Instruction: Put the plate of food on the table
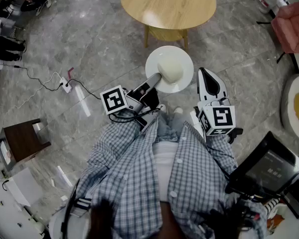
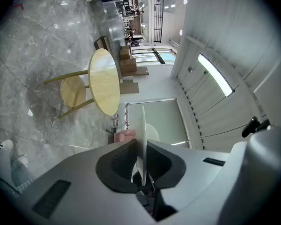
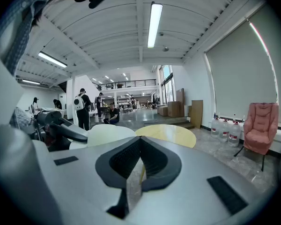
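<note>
A white plate (image 1: 183, 58) carrying a pale domed piece of food (image 1: 170, 69) hangs level over the grey floor, just short of the round wooden table (image 1: 168, 4). My left gripper (image 1: 158, 78) is shut on the plate's near-left rim. In the left gripper view the plate (image 2: 143, 125) stands edge-on between the pads, with the table (image 2: 105, 81) beyond it. My right gripper (image 1: 203, 71) sits just right of the plate, shut and empty. In the right gripper view its jaws (image 3: 140, 139) meet at the tip, with the plate (image 3: 107, 134) at left and the table (image 3: 166, 135) ahead.
A pink armchair (image 1: 294, 26) stands at the far right. A power strip with its cable (image 1: 66, 86) lies on the floor at left, near a dark wooden stool (image 1: 22, 141). A black screen (image 1: 266, 166) is at my right. Water bottles (image 3: 227, 130) and people (image 3: 82, 107) are farther off.
</note>
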Demonstrator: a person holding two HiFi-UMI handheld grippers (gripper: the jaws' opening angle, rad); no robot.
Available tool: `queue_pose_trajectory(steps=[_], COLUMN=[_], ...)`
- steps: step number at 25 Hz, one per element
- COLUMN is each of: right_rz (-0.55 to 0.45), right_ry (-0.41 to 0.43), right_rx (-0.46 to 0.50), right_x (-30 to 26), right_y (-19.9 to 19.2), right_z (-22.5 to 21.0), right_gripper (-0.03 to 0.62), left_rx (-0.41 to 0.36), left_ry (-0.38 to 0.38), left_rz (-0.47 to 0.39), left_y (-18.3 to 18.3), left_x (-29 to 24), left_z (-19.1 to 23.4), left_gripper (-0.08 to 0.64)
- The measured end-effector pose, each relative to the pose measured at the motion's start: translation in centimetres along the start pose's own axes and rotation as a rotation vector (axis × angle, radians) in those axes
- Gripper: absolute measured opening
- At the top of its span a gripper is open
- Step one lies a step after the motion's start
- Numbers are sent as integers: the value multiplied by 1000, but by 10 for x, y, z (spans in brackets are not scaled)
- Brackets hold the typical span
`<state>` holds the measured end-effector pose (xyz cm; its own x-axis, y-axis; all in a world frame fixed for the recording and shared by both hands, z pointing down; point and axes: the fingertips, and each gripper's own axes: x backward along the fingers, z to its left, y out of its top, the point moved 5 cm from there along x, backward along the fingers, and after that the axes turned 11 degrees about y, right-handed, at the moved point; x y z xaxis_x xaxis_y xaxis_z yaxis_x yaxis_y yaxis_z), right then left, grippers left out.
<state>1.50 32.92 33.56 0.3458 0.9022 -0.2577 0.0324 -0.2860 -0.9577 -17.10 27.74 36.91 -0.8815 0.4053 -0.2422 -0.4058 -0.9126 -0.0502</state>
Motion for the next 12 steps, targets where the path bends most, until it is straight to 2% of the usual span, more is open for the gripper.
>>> queue_pose_trajectory(steps=[6,10,12], right_rz=[-2,2,0], right_ry=[11,-10,-15], right_rx=[-12,-29,-34], right_x=[-3,-20,-18], right_y=[2,2,-1], right_z=[0,0,-2], right_gripper=[8,8,8], left_rx=[-4,14,16], left_ry=[4,6,7], left_rz=[-26,-31,-36], left_y=[2,24,23], left_x=[2,4,4], left_z=[0,8,10], left_gripper=[26,26,26])
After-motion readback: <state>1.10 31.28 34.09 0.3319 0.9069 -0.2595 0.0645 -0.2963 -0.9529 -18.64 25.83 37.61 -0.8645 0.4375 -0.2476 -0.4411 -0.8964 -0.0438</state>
